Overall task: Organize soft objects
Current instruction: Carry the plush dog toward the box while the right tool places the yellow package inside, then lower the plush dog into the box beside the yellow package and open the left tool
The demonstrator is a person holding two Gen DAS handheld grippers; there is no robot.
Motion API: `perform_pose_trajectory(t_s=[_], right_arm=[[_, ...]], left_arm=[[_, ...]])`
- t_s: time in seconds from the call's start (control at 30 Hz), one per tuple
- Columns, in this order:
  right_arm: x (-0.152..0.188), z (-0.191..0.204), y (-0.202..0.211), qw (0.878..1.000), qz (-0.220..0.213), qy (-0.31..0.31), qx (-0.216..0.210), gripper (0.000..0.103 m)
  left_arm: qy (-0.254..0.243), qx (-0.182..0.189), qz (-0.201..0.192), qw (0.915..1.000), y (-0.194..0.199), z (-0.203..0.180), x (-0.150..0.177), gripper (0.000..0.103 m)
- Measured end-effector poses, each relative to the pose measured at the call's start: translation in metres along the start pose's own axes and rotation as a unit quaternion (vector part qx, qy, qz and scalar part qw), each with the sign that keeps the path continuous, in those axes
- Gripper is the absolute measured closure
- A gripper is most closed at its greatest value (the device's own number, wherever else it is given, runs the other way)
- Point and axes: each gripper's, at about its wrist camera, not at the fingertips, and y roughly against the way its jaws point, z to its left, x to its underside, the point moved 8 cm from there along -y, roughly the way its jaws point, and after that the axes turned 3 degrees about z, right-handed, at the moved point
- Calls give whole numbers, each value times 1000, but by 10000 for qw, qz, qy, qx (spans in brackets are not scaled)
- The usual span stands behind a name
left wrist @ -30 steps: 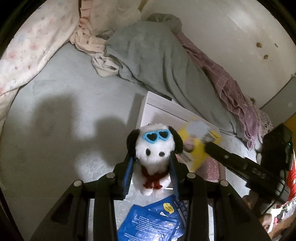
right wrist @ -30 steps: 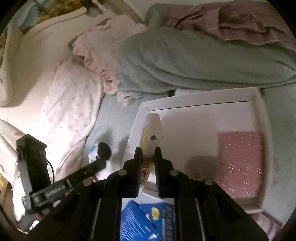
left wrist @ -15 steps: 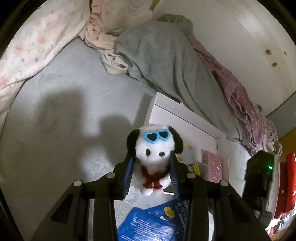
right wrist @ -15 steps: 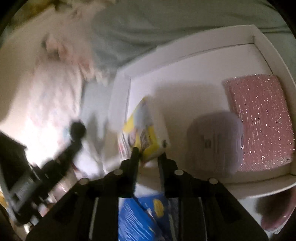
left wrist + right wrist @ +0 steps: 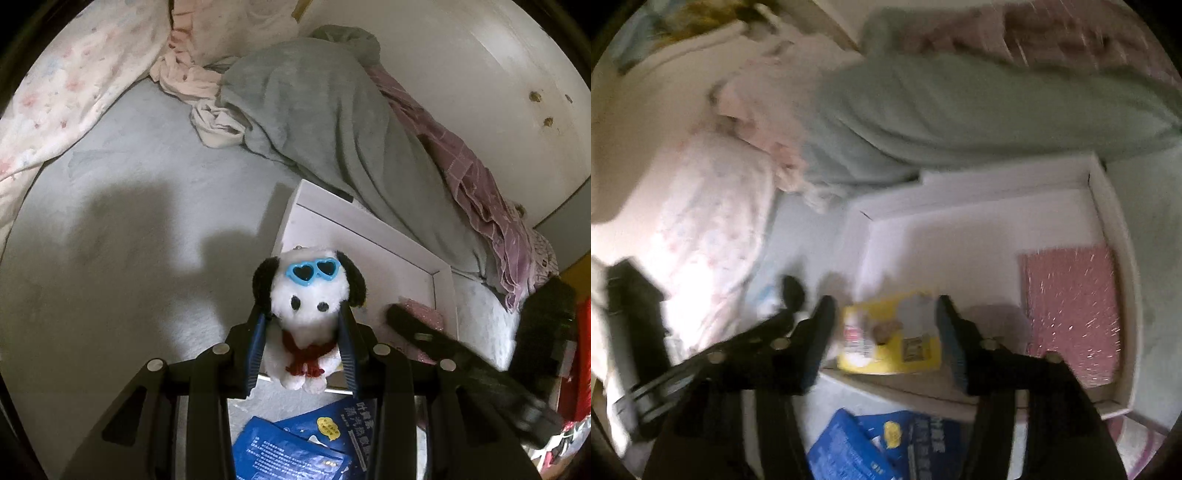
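My left gripper (image 5: 303, 325) is shut on a white plush dog (image 5: 308, 302) with black ears, blue heart-shaped glasses and a red scarf, held above the near edge of a white tray (image 5: 369, 229). In the right wrist view, my right gripper (image 5: 884, 317) is opening. A yellow packet (image 5: 890, 336) lies flat in the tray's (image 5: 1108, 206) near left corner between the spread fingers, free of the pads. A pink glittery pouch (image 5: 1071, 314) rests in the tray's right part. The right gripper's dark finger (image 5: 424, 332) crosses the left wrist view at lower right.
Blue packets (image 5: 295, 443) lie on the grey bed sheet (image 5: 129, 221) just in front of the tray. A grey-green blanket (image 5: 325, 118), a purple plaid cloth (image 5: 476, 177) and pink floral bedding (image 5: 74, 81) pile up behind and to the left.
My right gripper lowered the yellow packet into the tray and spread its fingers off it; the packet now lies flat. The left gripper kept hold of the plush dog, nearly still.
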Motion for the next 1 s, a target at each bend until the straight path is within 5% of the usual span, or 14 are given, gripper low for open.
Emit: perform_pose_trajectory(t_s=[0.27,0.47,0.57,0.83,1.0], right_arm=[[8,-5,-34,9984,497,-261,21,54],[21,-4,-34,9946,976,-333,-146,54],[21,-10,-28,9935,975,-552,-221,56],[16,-15,-10,9938,776,-705,-363,56],[15,-14,-5,9947,721,-667,-305,56]], left_arm=[[-128,-423,-47,9990,0,5,-1,68],[-417,-232,104,9988,-9,-12,5,67],[-635,-209,165,9976,-18,-21,9,67],[-551,-828,576,9934,-45,-5,17,67],[-566,-987,625,9915,-51,-8,20,59]])
